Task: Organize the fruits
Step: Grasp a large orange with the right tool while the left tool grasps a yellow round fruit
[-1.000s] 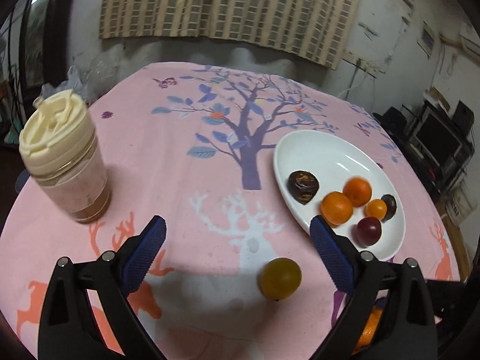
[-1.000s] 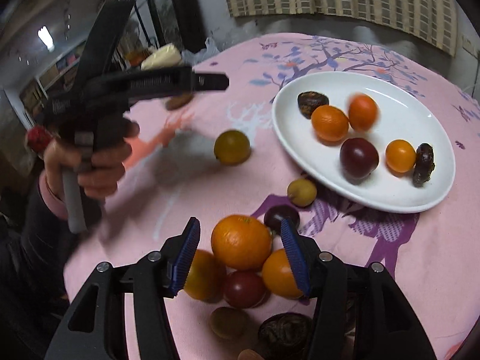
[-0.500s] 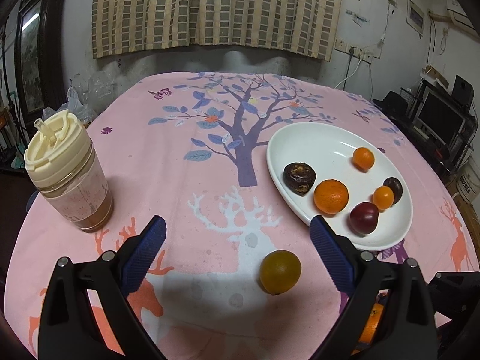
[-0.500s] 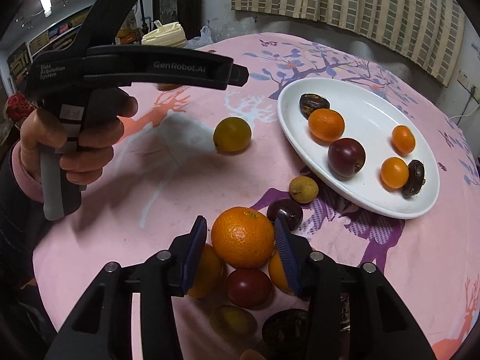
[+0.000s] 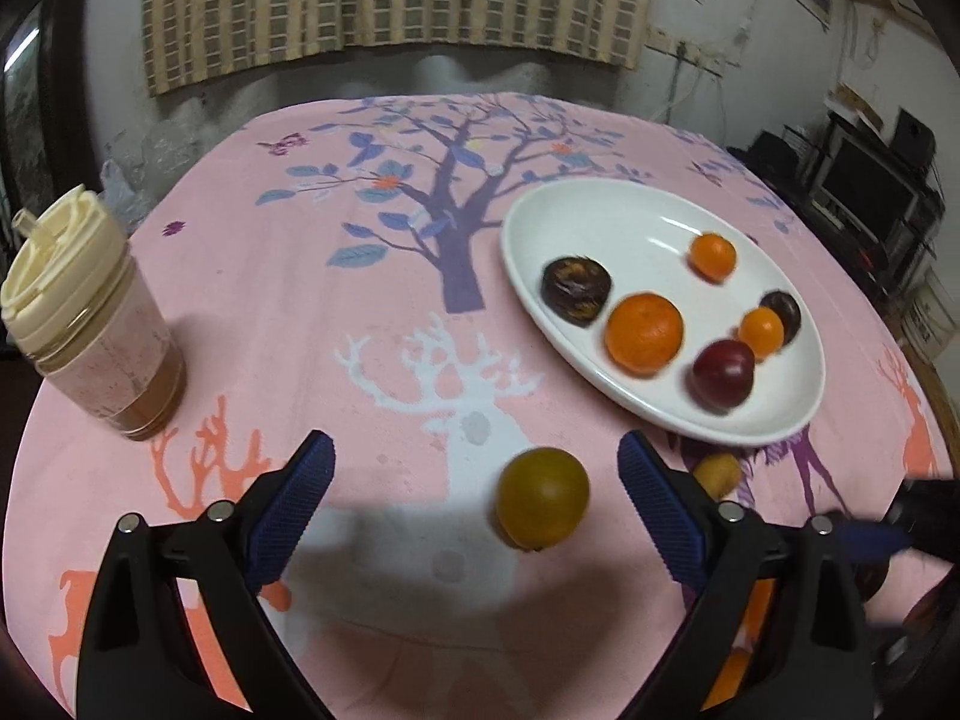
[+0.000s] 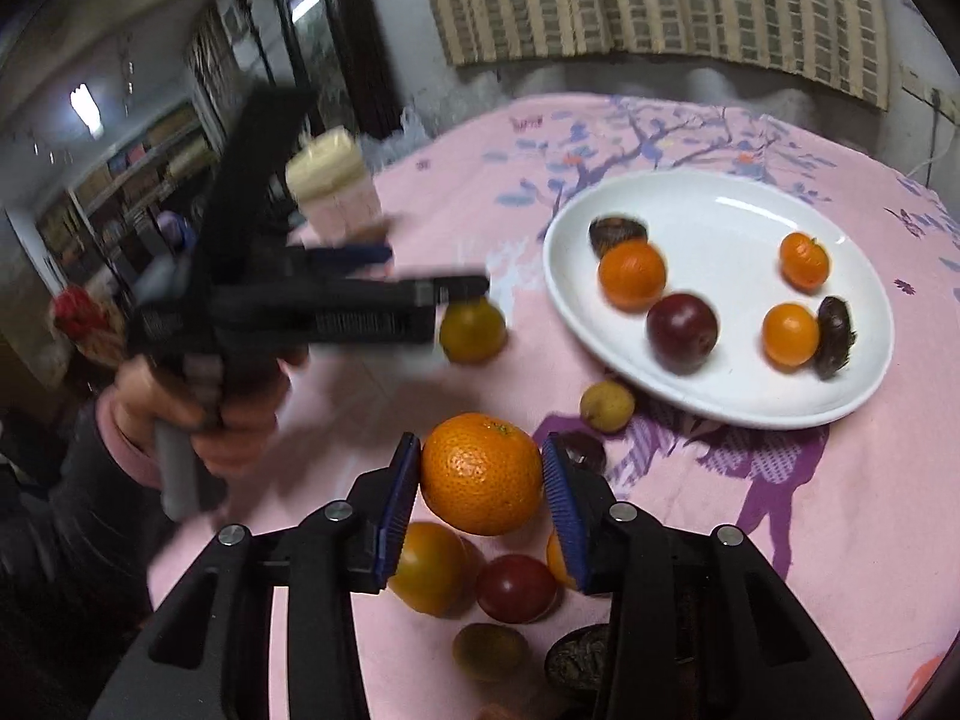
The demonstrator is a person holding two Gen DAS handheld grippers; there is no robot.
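The right hand-held gripper point(image 6: 482, 483) has its two blue pads pressed against the sides of a large orange point(image 6: 482, 473), which sits clamped between them above the pile of loose fruit. Just below and behind it, close to the pads, lie a yellow-orange fruit point(image 6: 429, 567), a dark red plum point(image 6: 516, 588), a brownish-green fruit point(image 6: 489, 651) and a dark wrinkled fruit point(image 6: 570, 660), all on the pink counter point(image 6: 840, 540). Just ahead and to the right of the pads sit a small dark fruit point(image 6: 582, 450) and a small pale yellow fruit point(image 6: 606, 407). Further ahead and right is the white plate point(image 6: 720, 210), which holds six pieces: a wrinkled dark fruit point(image 6: 617, 234), an orange touching it, a red plum point(image 6: 682, 324), two small oranges and another dark fruit at the right.

The left hand-held gripper point(image 5: 474, 480) stands wide open with nothing between its pads. A yellow-green round fruit point(image 5: 542, 497) lies on the counter between the two pads, nearer the right one and touching neither. Ahead and to the right of this gripper is the same plate point(image 5: 600, 210). Well off to its left stands a lidded cup point(image 5: 84, 312) with a cream lid and a brownish drink. In the right wrist view this gripper is blurred, held in the person's left hand point(image 6: 228, 414), with its tip over the yellow-green fruit.
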